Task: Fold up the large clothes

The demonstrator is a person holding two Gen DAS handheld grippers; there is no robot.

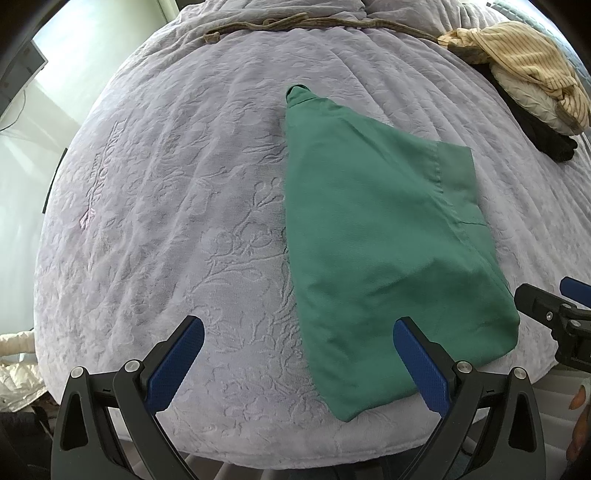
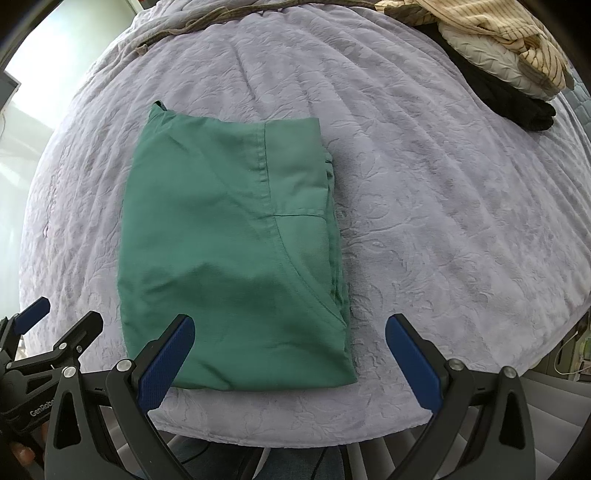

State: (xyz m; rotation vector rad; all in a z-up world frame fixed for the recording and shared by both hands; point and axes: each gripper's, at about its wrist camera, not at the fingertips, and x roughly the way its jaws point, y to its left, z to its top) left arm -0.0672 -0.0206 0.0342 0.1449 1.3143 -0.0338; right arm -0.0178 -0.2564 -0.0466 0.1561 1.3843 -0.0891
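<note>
A green garment (image 1: 373, 236) lies folded into a compact block on the lilac embossed bedspread (image 1: 166, 206). It also shows in the right wrist view (image 2: 229, 254), with a seam and pocket on top. My left gripper (image 1: 299, 358) is open and empty, above the garment's near left corner. My right gripper (image 2: 290, 354) is open and empty, above the garment's near right corner. The right gripper also shows at the right edge of the left wrist view (image 1: 554, 310). The left gripper shows at the lower left of the right wrist view (image 2: 44, 332).
A pile of clothes, striped beige (image 1: 517, 55), cream and black (image 1: 546, 140), sits at the far right of the bed; it also shows in the right wrist view (image 2: 509, 44). A brown cord-like strip (image 1: 295, 22) lies across the far side. The bed's near edge (image 2: 280, 432) is just below the grippers.
</note>
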